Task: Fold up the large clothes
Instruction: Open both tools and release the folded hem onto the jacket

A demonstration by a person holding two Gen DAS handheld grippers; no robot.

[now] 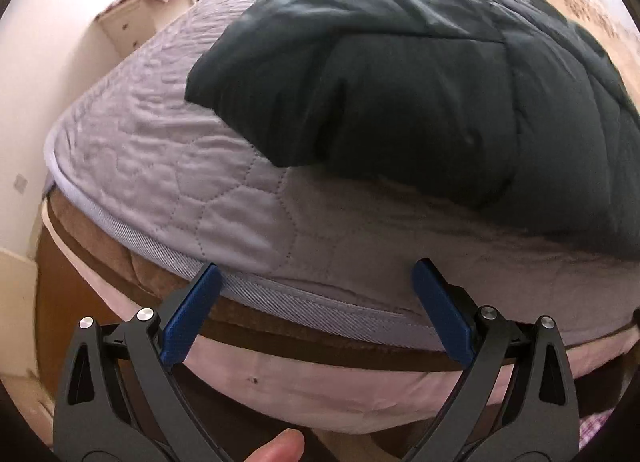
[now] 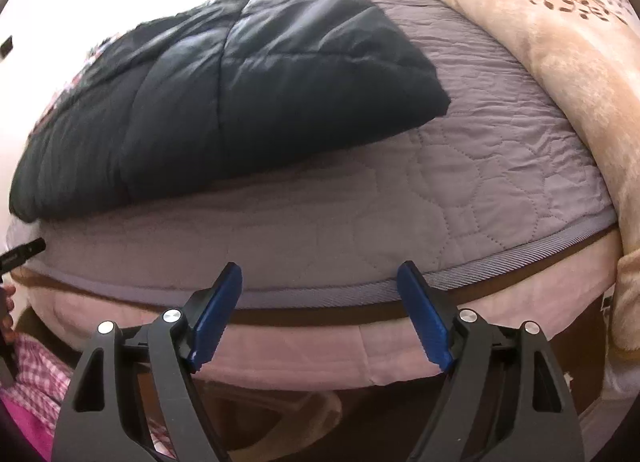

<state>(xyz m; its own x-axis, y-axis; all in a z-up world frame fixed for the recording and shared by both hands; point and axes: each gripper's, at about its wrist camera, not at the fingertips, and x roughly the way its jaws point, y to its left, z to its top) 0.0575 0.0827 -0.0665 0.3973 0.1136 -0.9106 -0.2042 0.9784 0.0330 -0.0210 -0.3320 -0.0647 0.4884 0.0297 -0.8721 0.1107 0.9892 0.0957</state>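
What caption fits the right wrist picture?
Open right gripper hovers near the bed's edge, facing a dark padded jacket.

The dark jacket point(image 1: 400, 74) is padded cloth, stitched into puffy panels, with a faint satin sheen. The grey bedcover point(image 1: 168, 166) under it is matt quilted cloth, sewn in a honeycomb pattern and finely wrinkled, edged with a ribbed twill band. Below, the pink sheet point(image 1: 320, 386) looks soft and matt. The beige blanket point(image 2: 560, 62) is plush and fuzzy, printed with brown leaves. Each gripper, left point(image 1: 316, 274) and right point(image 2: 320, 266), has matt black plastic arms, shiny metal pins and 2 blue pads point(image 2: 424, 318) with a ridged, grippy face. The cabinet point(image 1: 128, 26) looks like pale smooth wood.
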